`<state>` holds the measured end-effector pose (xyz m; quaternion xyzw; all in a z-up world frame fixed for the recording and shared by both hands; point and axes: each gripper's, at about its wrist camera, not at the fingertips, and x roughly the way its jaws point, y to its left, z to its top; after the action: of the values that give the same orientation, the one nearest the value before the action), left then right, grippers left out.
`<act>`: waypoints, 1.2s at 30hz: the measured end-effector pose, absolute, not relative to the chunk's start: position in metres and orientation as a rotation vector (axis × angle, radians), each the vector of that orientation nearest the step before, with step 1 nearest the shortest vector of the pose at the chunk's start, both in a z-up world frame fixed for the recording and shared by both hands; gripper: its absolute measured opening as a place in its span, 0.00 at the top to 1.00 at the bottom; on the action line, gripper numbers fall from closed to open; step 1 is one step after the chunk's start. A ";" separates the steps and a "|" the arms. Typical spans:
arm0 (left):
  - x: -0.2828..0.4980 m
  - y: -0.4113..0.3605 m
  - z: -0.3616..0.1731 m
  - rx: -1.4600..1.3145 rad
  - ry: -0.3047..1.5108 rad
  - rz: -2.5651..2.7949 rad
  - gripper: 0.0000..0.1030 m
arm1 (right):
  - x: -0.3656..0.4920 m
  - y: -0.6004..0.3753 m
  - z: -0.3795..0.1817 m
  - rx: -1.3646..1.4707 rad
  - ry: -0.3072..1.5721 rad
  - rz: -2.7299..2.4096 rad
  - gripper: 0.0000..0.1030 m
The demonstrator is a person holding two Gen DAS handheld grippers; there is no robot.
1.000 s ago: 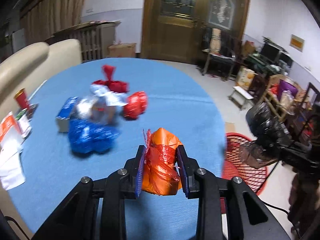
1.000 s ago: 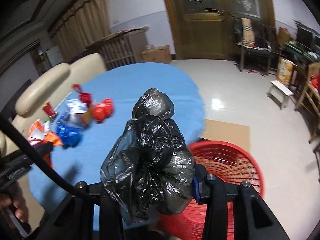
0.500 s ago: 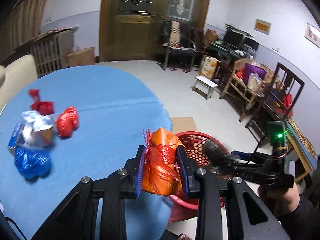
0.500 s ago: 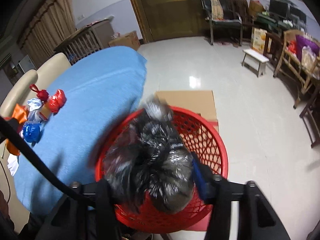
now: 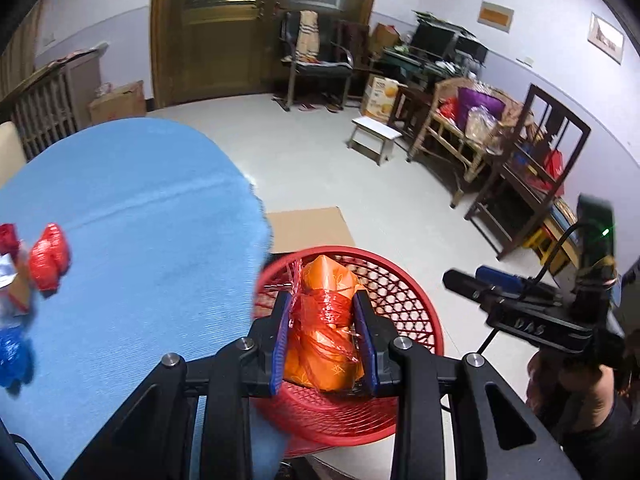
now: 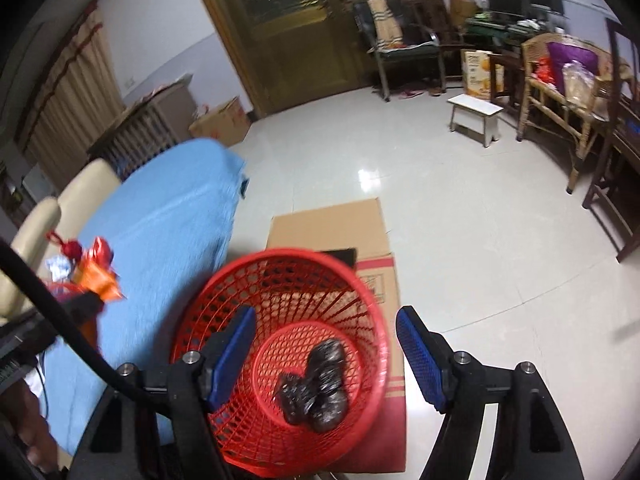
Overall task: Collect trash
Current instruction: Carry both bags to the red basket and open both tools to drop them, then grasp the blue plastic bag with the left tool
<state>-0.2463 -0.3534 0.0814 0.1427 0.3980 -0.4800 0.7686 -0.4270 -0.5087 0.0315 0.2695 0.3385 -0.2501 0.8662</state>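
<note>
My left gripper (image 5: 324,312) is shut on an orange bag (image 5: 324,332) tied with red string and holds it over the near rim of the red mesh basket (image 5: 404,304). My right gripper (image 6: 326,344) is open and empty above the same basket (image 6: 248,280). A black trash bag (image 6: 316,392) lies on the basket's bottom. In the right wrist view the orange bag (image 6: 96,276) shows at the left in the other gripper. A red bag (image 5: 48,256) and a blue bag (image 5: 12,356) lie on the blue table (image 5: 140,248).
The basket stands on flat cardboard (image 6: 340,228) on the pale floor beside the table's edge. A small white stool (image 6: 474,116), wooden chairs (image 5: 520,168) and cluttered furniture line the far right. The right gripper (image 5: 532,316) shows at the right of the left wrist view.
My right gripper has opened and the black bag has dropped into the basket. My left gripper has carried the orange bag from over the table to over the basket.
</note>
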 end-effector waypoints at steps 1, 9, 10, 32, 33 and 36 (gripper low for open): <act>-0.249 -0.359 0.079 0.318 0.867 -1.051 0.68 | -0.431 -0.510 0.034 0.571 0.699 -0.531 0.27; -0.247 -0.379 0.064 0.364 0.888 -1.016 0.20 | -0.445 -0.523 0.045 0.605 0.651 -0.565 0.27; -0.245 -0.376 0.065 0.352 0.898 -1.019 0.20 | -0.445 -0.523 0.046 0.606 0.647 -0.566 0.27; -0.155 -0.149 0.069 0.043 0.871 -0.572 0.20 | -0.344 -0.421 0.069 0.447 0.711 -0.322 0.27; -0.150 -0.134 0.066 0.027 0.871 -0.543 0.20 | -0.336 -0.413 0.070 0.436 0.718 -0.302 0.27; -0.132 -0.100 0.061 -0.023 0.889 -0.470 0.19 | -0.316 -0.387 0.070 0.404 0.738 -0.251 0.27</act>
<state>-0.1325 -0.1004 0.0606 -0.0110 0.4260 -0.2251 0.8762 -0.3161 -0.3866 0.0701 0.1958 0.3571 -0.1214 0.9052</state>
